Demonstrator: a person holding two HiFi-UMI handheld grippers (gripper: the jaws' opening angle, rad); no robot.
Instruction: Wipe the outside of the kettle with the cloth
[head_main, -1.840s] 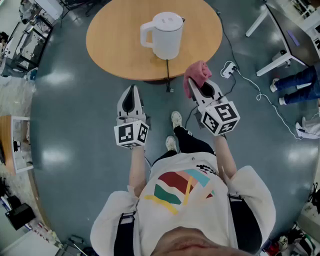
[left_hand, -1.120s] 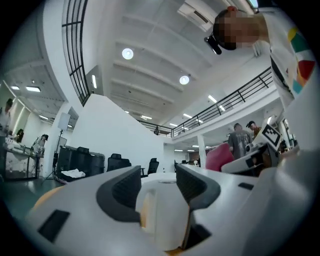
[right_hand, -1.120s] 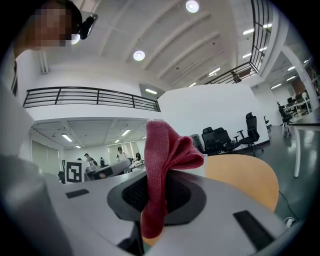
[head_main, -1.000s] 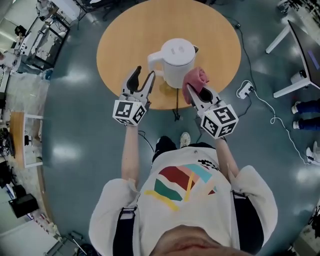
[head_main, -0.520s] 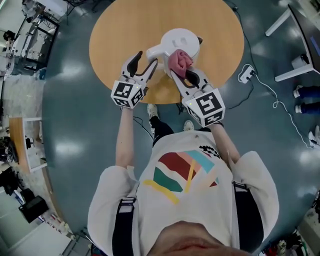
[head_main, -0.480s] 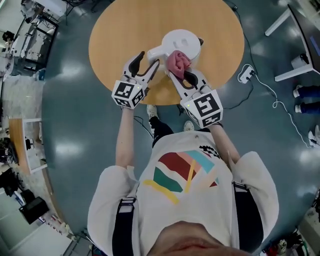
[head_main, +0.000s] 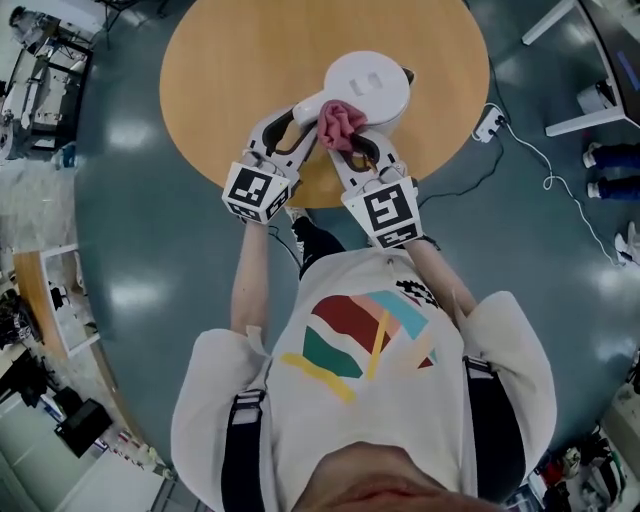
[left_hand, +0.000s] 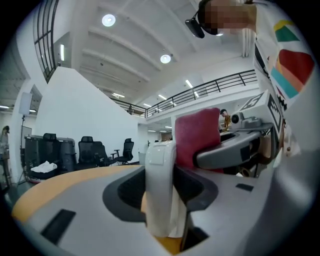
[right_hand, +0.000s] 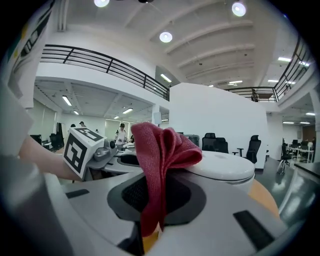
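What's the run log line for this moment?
left gripper: jaws just closed further, gripping handle of white plastic kettle | right gripper: shut on red cloth, cloth at kettle's side

One kettle (head_main: 368, 85), one cloth (head_main: 338, 122), one table (head_main: 230, 70) (round), two claws (head_main: 295, 125) (head_main: 346, 142).

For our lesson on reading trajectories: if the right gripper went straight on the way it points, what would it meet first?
Probably the kettle; the right gripper's cloth seems to touch it.
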